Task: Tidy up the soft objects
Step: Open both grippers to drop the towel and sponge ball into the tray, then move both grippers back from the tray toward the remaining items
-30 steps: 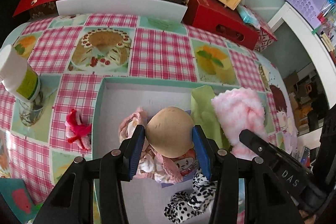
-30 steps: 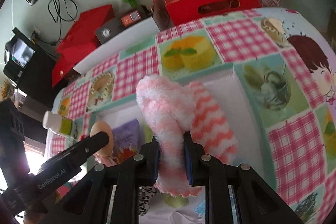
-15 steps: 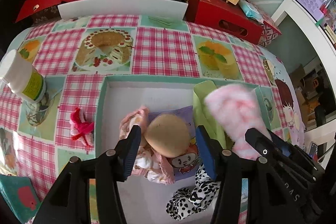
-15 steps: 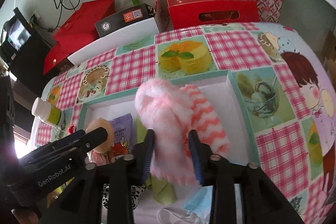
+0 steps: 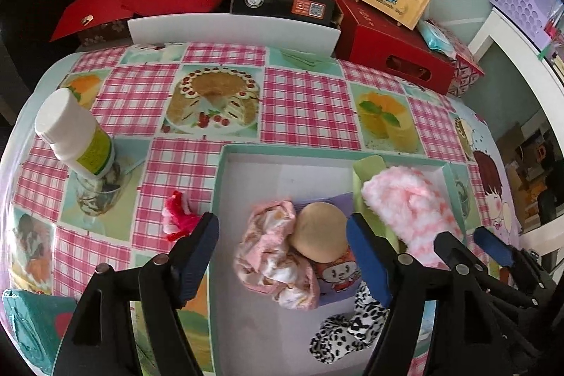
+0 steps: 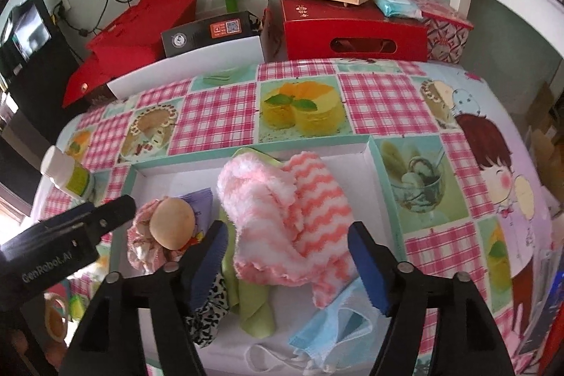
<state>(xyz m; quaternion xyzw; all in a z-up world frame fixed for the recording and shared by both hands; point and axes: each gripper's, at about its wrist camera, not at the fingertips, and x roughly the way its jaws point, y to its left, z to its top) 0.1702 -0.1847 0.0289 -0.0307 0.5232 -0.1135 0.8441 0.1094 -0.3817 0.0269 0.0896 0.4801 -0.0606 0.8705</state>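
A shallow white tray [image 5: 282, 171] with a teal rim lies on the table. In it are a tan soft ball [image 5: 319, 231] on a pink patterned cloth [image 5: 268, 256], a purple packet, a green cloth, a leopard-print piece [image 5: 338, 333] and a pink-and-white fluffy towel [image 5: 409, 210]. My left gripper [image 5: 282, 256] is open, empty, just above the ball. My right gripper [image 6: 289, 256] is open, empty, just behind the towel [image 6: 282, 214]. A blue face mask [image 6: 335, 330] lies at the tray's near edge. A small red-and-pink soft toy [image 5: 176, 217] lies on the tablecloth left of the tray.
A white bottle [image 5: 75, 136] with a green label stands on the table's left side. Red boxes [image 5: 387, 41], a black box, a yellow gift box and a green dumbbell stand behind the table's far edge. A white shelf [image 5: 521, 66] is at the right.
My left gripper opened and let go of the tan ball, then drew back. My right gripper opened and let go of the fluffy towel, which now lies in the tray.
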